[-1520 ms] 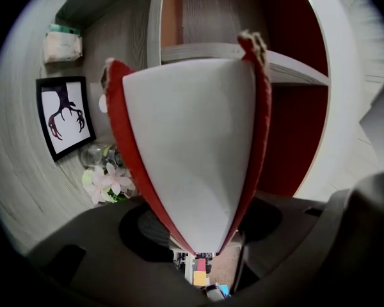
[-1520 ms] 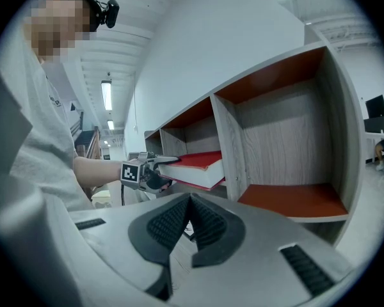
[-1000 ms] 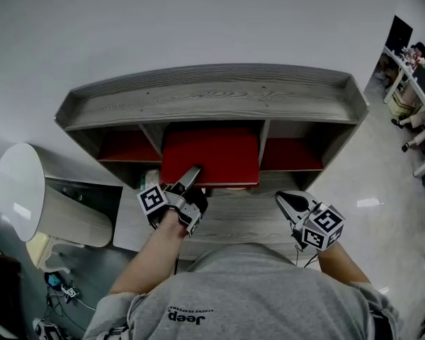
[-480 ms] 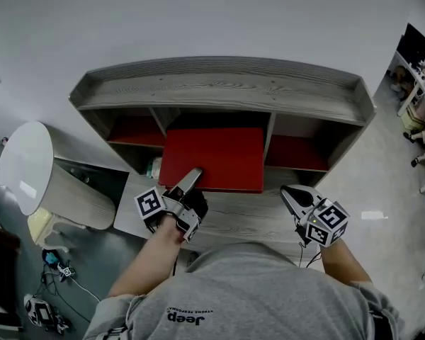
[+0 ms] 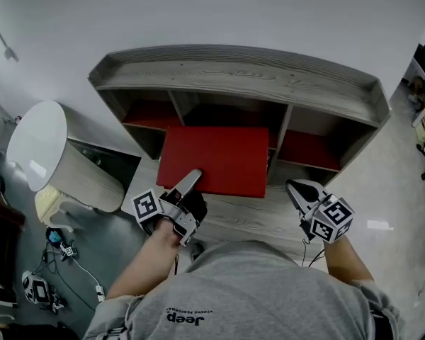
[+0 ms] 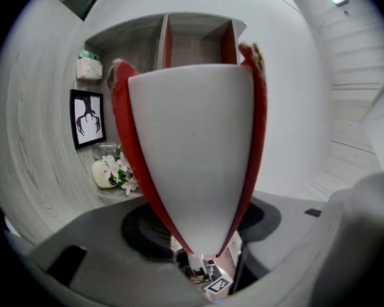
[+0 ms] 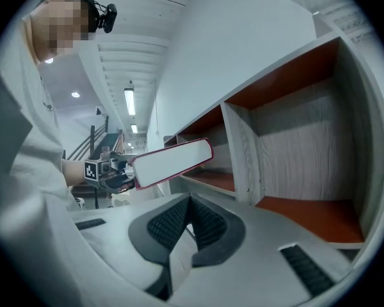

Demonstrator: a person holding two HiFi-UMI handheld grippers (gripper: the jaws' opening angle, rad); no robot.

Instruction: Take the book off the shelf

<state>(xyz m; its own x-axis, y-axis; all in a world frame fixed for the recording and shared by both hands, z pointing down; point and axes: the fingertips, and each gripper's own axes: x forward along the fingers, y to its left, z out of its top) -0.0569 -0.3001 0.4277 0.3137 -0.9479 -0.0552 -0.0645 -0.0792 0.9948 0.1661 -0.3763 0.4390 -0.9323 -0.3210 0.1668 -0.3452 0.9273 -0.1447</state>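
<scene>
A round white table with a ribbed pale side (image 5: 35,147) stands on the grey floor (image 5: 120,239), with loose cables (image 5: 74,261) near it. In the left gripper view, a black-framed picture (image 6: 86,117) sits beside white flowers (image 6: 120,170) and a small green-topped box (image 6: 89,66).

One book (image 5: 216,160), one three-bay shelf (image 5: 234,73), one left gripper (image 5: 192,178), one right gripper (image 5: 298,188) and perhaps one white stool (image 5: 39,144) are counted.
</scene>
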